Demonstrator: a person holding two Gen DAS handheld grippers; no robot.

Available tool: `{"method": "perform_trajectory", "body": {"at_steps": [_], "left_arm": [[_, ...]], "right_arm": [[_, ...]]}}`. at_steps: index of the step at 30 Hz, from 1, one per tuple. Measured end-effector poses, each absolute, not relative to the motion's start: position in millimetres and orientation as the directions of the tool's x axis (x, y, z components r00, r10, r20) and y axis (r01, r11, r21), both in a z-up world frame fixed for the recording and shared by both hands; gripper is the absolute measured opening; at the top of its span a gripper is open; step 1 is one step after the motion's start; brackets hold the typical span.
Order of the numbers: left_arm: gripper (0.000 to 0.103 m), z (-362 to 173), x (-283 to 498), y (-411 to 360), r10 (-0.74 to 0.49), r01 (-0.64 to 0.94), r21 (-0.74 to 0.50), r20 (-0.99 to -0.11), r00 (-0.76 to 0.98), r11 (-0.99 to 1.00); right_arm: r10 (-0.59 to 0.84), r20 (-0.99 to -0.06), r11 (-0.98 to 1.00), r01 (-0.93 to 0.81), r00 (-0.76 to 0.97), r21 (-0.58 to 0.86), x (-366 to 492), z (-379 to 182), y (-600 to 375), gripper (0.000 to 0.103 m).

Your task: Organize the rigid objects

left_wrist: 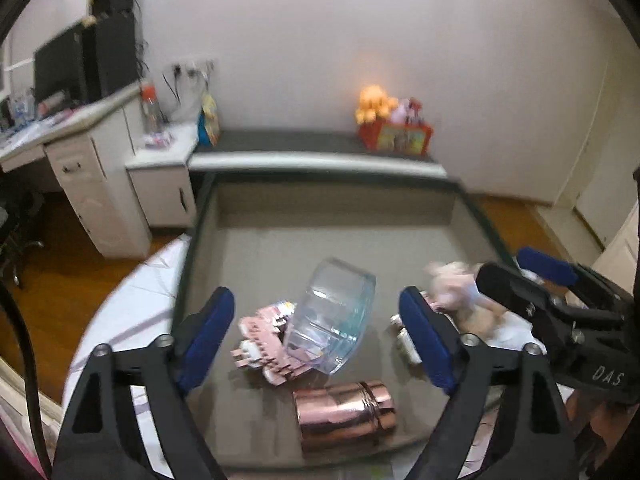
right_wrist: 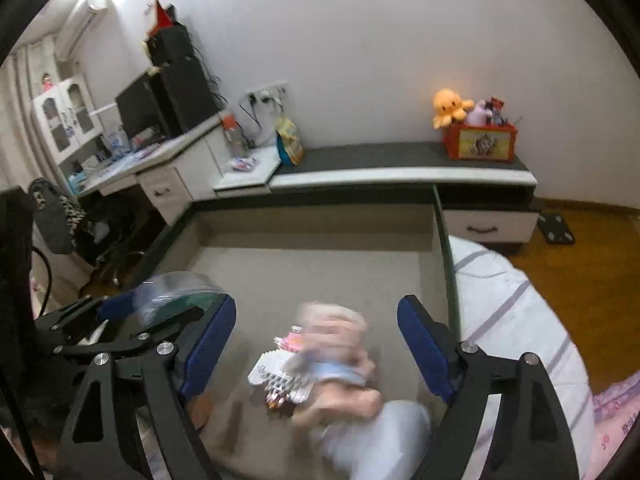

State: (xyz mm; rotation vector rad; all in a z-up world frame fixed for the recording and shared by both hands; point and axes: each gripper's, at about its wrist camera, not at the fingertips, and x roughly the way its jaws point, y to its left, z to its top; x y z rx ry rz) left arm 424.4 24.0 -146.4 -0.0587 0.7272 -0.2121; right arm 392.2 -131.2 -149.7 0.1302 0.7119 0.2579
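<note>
My left gripper [left_wrist: 316,336] gapes over the tipped clear plastic container [left_wrist: 334,316]; my right gripper [right_wrist: 316,344], also empty, frames the blurred doll [right_wrist: 340,364].

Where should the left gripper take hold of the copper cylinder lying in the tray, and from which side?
Grip the copper cylinder mid-body, coming from above, fingers on its near and far curved sides. It lies on its side, long axis across the view, with clear room on both.
</note>
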Motion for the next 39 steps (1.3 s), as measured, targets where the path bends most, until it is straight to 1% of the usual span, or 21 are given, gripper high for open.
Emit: {"method": "perform_trajectory", "body": {"at_steps": [1, 2, 3, 6, 10, 12, 19, 23, 30, 39], "left_arm": [[0.101, -139.0, 413.0, 26.5, -0.215, 0.171, -0.131, -0.633, 0.744, 0.976], [0.103, -130.0, 400.2, 28.0, -0.222, 0.174, -0.138, -0.609, 0.761, 0.975], [0.103, -122.3, 387.4, 29.1, -0.231, 0.181, -0.143, -0.586, 0.777, 0.973], [0.103, -100.9, 355.0, 29.0, -0.238, 0.198, -0.132, -0.536, 0.810, 0.971], [0.103, -74.2, 295.4, 26.0, -0.194, 0.190, -0.053, -0.440, 0.877, 0.980], [0.103, -66.3, 269.8, 25.8, -0.187, 0.187, -0.041, -0.416, 0.890, 0.982], [0.103, -41.7, 182.1, 20.8, -0.158, 0.175, 0.024, -0.330, 0.931, 0.984], [0.103, -25.7, 137.1, 19.3, -0.145, 0.163, 0.043, -0.280, 0.949, 0.986], [0.103, -9.0, 88.0, 15.5, -0.146, 0.161, 0.046, -0.236, 0.961, 0.986], [0.103, 3.3, 63.6, 19.1, -0.109, 0.122, 0.067, -0.177, 0.978, 0.990]], "right_arm": [[0.261, -0.618, 0.965, -0.188, 0.742, 0.182, 379.6, -141.1, -131.1, 0.088], [0.246, -0.601, 0.969, -0.186, 0.761, 0.161, 370.9, -133.2, -130.4, 0.091], [0.235, -0.580, 0.972, -0.185, 0.780, 0.145, 359.2, -125.5, -130.1, 0.103], [0.216, -0.508, 0.976, -0.187, 0.834, 0.108, 316.4, -98.2, -128.1, 0.103], [0.149, -0.459, 0.987, -0.157, 0.876, 0.021, 261.9, -70.4, -121.7, 0.103], [0.132, -0.430, 0.989, -0.146, 0.893, 0.002, 235.0, -59.7, -121.3, 0.103], [0.070, -0.352, 0.995, -0.090, 0.933, -0.040, 143.2, -32.2, -120.2, 0.103], [0.065, -0.330, 0.997, -0.078, 0.942, -0.026, 108.0, -22.1, -121.3, 0.103], [0.040, -0.276, 0.998, -0.049, 0.960, -0.028, 51.9, -6.6, -120.7, 0.103], [0.039, -0.241, 0.999, -0.045, 0.970, -0.021, 27.8, 0.8, -120.3, 0.103]]}}
